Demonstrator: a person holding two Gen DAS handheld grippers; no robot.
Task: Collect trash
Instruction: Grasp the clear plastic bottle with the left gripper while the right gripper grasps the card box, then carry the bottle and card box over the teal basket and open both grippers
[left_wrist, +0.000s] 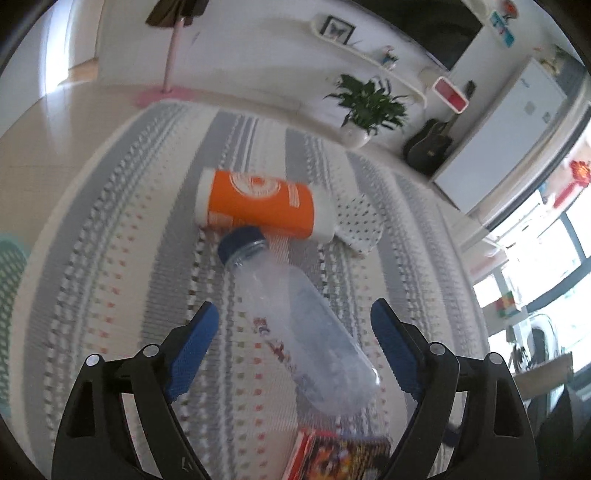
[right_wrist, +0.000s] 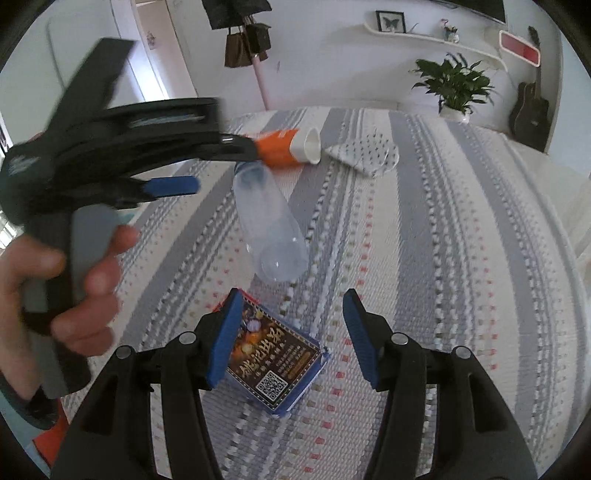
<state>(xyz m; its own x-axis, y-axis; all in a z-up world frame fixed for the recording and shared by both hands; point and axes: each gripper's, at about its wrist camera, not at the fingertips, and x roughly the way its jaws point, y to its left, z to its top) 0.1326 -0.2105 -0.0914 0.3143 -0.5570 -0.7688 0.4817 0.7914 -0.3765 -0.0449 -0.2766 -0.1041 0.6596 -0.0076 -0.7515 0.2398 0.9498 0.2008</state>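
Left gripper (left_wrist: 293, 343): its jaws stand wide apart, holding nothing. The clear bottle lies between the blue pads (left_wrist: 192, 350) but neither pad touches it.
Bottle (left_wrist: 295, 332): a clear plastic bottle lying flat on the striped rug (left_wrist: 110, 240). Its dark blue cap (left_wrist: 242, 240) points away from the left gripper and a little to the left; its base lies near the gripper's right pad.
Long axis: the bottle runs slantwise through the left jaws, not square across them. I judge a small roll of the wrist would set the pads flat on its sides.
Orange cup (left_wrist: 258, 205): on its side just past the bottle cap, touching or nearly touching it; it lies crosswise to the bottle.
Dotted cloth (left_wrist: 356, 225): on the rug at the right end of the cup.
Packet (right_wrist: 273, 362): a dark printed wrapper flat on the rug, nearest the person, just below the bottle's base.
Right gripper (right_wrist: 293, 339): its jaws are parted and empty. The packet lies under the left pad and reaches into the gap, off centre.
Nearer hand: the left for the bottle, the right for the packet; both point down at the rug.
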